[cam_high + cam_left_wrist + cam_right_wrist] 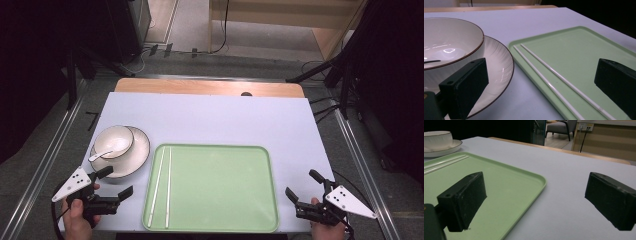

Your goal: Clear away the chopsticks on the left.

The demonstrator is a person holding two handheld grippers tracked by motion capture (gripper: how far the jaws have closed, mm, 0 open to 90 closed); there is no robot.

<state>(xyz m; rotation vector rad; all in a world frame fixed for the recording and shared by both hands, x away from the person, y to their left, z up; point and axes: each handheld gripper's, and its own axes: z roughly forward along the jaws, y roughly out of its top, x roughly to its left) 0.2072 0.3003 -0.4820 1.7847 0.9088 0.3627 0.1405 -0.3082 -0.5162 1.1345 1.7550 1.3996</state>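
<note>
A green tray (225, 195) lies at the table's front middle, with two white chopsticks (161, 186) side by side along its left edge. Left of it a white bowl (114, 141) holding a white spoon (100, 154) sits on a white plate (137, 155). My left gripper (116, 181) is open at the front left, just below the plate and beside the tray's left edge. In the left gripper view the plate (499, 67) and chopsticks (554, 80) lie between the jaws. My right gripper (303, 185) is open at the front right, past the tray's right edge (534, 187).
The white table top (210, 115) has bare room behind the tray and to its right. A wooden strip (210, 87) runs along the far edge. Dark stands and cables sit on the floor around the table.
</note>
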